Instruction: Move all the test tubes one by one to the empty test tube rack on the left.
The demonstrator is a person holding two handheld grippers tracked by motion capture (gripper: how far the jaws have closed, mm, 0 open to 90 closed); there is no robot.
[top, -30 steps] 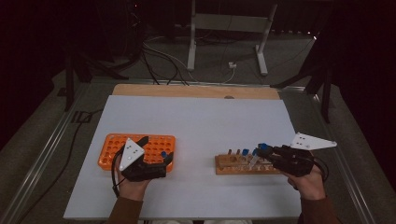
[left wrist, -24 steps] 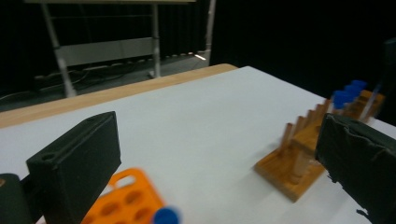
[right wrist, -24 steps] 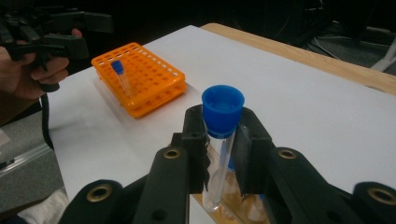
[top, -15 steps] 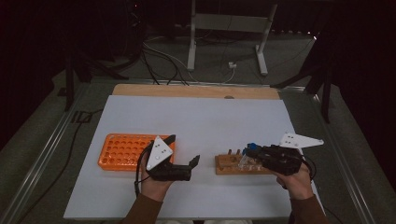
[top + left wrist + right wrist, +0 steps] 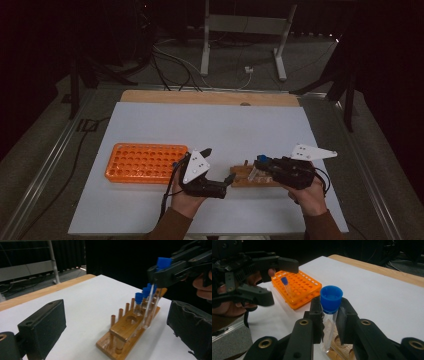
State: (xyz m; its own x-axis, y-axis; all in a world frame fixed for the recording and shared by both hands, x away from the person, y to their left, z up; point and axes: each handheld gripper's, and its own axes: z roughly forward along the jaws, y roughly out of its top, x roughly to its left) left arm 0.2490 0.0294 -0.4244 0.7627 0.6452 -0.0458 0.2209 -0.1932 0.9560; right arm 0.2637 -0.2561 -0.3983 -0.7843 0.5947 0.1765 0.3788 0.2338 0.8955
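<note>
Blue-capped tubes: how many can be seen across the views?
5 visible. One tube is gripped in the right tongs; one stands in the orange rack; three stand in the wooden rack. More may be hidden.

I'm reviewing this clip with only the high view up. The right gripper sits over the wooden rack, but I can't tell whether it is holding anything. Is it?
Observer: Yes. The right gripper is shut on a clear tube with a blue cap, just above the wooden rack.
Operator: And the left gripper, open or shut?
Observer: Open. The left gripper has its jaws spread wide with nothing between them, facing the rack's end.
Operator: Is the orange rack empty?
Observer: No. One blue-capped tube stands in the orange rack.
</note>
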